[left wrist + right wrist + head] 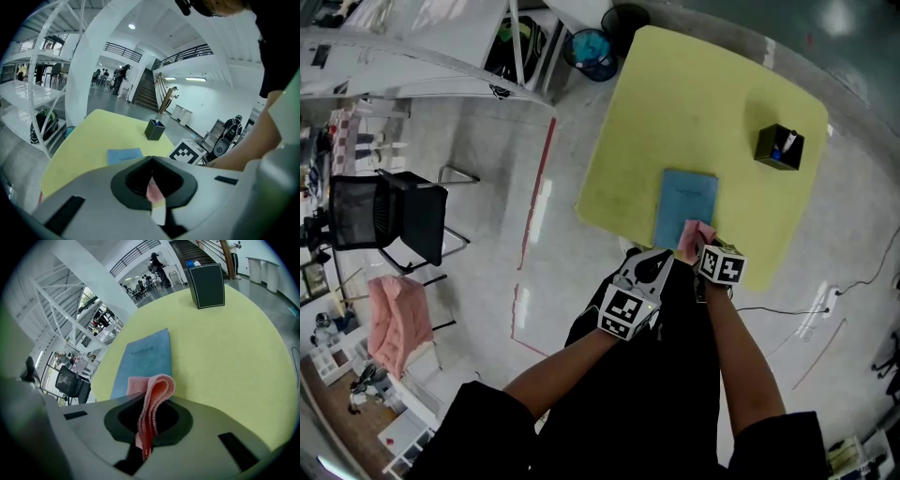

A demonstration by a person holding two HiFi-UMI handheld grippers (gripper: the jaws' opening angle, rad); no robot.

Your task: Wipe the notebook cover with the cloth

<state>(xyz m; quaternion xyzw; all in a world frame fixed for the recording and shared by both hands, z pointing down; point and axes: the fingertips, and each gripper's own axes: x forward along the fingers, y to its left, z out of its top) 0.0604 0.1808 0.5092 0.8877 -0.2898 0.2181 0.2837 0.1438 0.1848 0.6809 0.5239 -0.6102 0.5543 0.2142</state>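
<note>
A blue notebook [684, 206] lies flat near the front edge of the yellow table [703, 103]. My right gripper [700, 247] is shut on a folded pink cloth [693, 236], which hangs over the notebook's near end. In the right gripper view the cloth [153, 392] loops up out of the jaws [144, 427] just short of the notebook [146, 357]. My left gripper [659, 261] hovers at the table edge, left of the right one, jaws together and empty. From the left gripper [151, 161] view the notebook [124, 155] lies ahead.
A black pen holder [779, 147] stands on the table's far right, also seen as the pen holder [206, 285] beyond the notebook. On the floor to the left are a black office chair [389, 214], a pink-draped seat [394, 314] and a dark bin [591, 52].
</note>
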